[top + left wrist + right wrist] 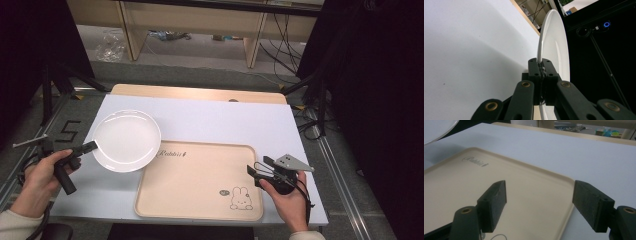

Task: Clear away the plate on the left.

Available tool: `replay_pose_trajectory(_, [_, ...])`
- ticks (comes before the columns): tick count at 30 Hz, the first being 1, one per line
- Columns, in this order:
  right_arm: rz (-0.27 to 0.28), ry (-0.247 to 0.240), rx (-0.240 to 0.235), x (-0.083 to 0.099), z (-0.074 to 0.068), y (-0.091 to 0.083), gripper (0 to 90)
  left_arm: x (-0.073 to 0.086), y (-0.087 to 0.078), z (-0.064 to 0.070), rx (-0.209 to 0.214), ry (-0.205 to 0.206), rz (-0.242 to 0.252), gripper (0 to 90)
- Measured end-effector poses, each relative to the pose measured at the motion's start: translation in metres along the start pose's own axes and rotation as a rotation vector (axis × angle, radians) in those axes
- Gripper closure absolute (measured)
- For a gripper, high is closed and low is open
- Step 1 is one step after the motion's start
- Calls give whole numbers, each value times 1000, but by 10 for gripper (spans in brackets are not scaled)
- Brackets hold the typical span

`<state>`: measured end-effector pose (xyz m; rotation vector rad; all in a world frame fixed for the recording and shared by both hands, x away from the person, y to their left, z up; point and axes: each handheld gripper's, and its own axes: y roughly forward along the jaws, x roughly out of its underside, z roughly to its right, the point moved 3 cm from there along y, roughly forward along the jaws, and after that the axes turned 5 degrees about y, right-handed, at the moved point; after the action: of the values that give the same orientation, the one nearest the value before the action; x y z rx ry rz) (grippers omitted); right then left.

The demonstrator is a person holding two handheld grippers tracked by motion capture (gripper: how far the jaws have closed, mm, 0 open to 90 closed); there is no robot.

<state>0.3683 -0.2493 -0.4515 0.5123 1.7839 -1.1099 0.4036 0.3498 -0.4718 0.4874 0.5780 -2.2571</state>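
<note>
The round white plate (127, 140) is being held by its left rim, clamped in the left gripper (93, 146). The right gripper (255, 170) is being kept with jaws apart over the beige rectangular tray (197, 180).

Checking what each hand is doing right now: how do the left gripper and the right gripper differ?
The left gripper is shut on the rim of the white plate; the right gripper is open and holds nothing. The left gripper sits beside the beige tray, while the right gripper hangs at the tray's right edge. Both have black jaws and are hand-held.
</note>
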Motion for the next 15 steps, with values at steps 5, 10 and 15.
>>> replay_pose_trajectory(5, [0, -1, -1, 0, 0, 0, 283, 1, 2, 3, 10, 5, -10, 874])
replay_pose_trajectory(10, [-2, 7, -2, 0, 0, 0, 283, 2, 4, 4, 15, 8, -17, 874])
replay_pose_trajectory(15, [-3, 9, -2, 0, 0, 0, 283, 3, 5, 4, 17, 5, -19, 874])
